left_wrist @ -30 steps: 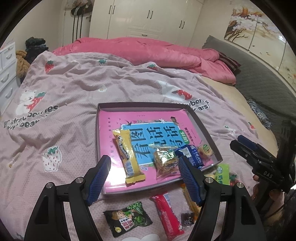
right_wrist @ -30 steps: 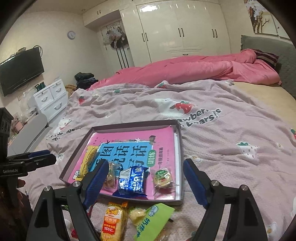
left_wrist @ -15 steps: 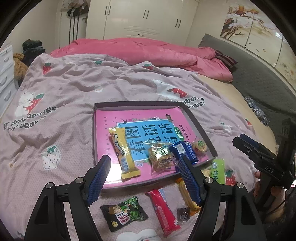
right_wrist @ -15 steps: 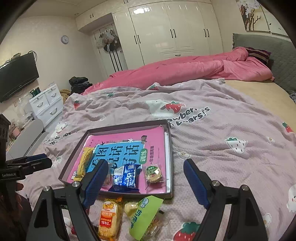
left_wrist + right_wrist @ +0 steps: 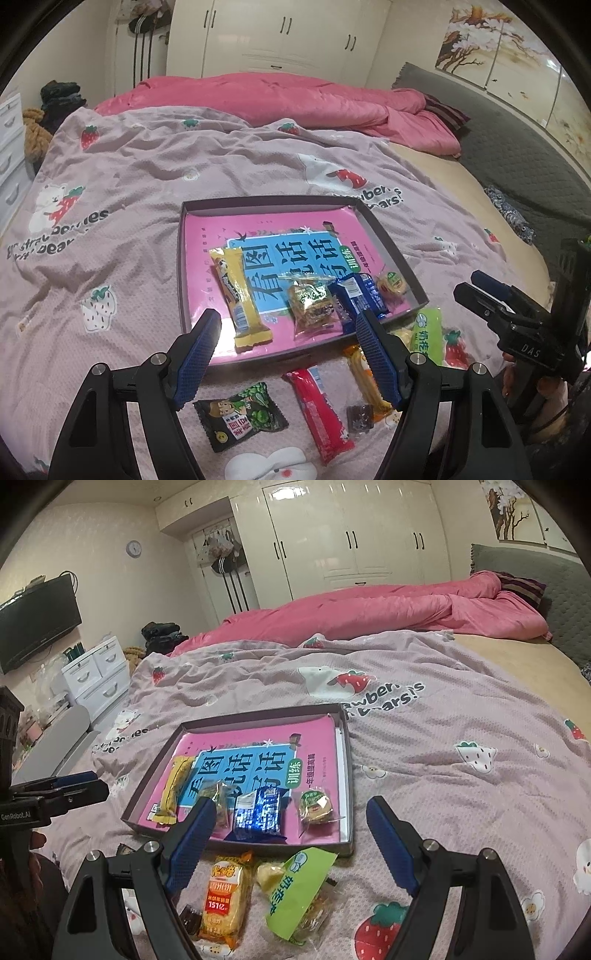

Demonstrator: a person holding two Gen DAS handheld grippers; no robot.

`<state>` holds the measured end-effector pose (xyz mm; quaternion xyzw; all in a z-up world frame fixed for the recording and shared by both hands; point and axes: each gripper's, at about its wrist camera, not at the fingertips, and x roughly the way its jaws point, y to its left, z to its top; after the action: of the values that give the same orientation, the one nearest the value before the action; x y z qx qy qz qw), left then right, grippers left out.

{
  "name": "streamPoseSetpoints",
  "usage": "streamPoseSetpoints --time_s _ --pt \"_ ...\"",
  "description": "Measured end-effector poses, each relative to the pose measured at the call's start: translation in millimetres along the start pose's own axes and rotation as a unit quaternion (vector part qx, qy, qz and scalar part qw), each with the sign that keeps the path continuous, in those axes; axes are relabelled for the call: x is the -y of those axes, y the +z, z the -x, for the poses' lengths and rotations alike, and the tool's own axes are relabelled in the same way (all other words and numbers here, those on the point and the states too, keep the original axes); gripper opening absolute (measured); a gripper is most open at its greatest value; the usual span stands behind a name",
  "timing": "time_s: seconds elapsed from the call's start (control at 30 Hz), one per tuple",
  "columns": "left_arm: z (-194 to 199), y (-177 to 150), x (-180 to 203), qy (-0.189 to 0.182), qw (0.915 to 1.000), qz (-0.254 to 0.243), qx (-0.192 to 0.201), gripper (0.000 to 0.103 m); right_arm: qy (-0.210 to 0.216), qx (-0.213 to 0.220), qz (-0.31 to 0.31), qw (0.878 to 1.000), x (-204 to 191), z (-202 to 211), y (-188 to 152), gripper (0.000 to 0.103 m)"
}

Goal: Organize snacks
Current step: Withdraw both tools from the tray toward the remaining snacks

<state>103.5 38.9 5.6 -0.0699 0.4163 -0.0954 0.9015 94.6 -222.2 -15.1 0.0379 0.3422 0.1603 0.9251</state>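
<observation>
**Snacks half sorted on the bed**

A strawberry-print blanket covers the bed. On it sits a shallow tray holding a yellow bar, a blue packet and two small wrapped cakes. More snacks, including a red bar, lie just before the tray. The left gripper and the right gripper hover spread wide, empty.

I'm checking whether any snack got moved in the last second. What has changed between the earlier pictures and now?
Nothing was picked up, let go or moved. The left hand-held gripper and right hand-held gripper stay open and empty. The four snacks remain in the tray, and the red bar and the others remain on the bedspread.
</observation>
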Motion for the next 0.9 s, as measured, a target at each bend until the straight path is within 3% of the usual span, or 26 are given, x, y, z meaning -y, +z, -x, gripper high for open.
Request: streamPoseSetpoints --time_s 0.9 --pt "-10 -19 11 0.003 0.9988 -0.012 -0.048 0.077 -0.014 -0.036 0.017 0.999 -8 4 -18 0.083"
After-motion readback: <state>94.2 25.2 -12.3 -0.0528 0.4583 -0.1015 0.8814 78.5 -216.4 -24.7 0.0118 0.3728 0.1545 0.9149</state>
